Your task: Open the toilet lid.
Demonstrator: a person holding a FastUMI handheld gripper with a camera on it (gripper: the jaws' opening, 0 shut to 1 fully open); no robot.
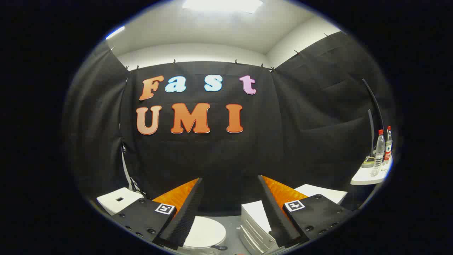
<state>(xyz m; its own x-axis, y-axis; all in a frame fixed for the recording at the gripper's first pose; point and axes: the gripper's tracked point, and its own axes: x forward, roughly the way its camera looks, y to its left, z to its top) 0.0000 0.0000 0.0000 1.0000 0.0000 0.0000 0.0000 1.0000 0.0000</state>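
Approach step: black 2-finger gripper, fingers apart and empty, above closed white oval toilet lid; next, descend to its rim.

Black gripper, orange-backed ridged fingers (square markers)

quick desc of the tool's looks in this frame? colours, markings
The tool has two long black fingers with ridged inner pads. Bright orange ribbed panels back each finger. Each sits on a black textured block with dark screws, and each block carries a white square tag with a black pattern. No cables visible.
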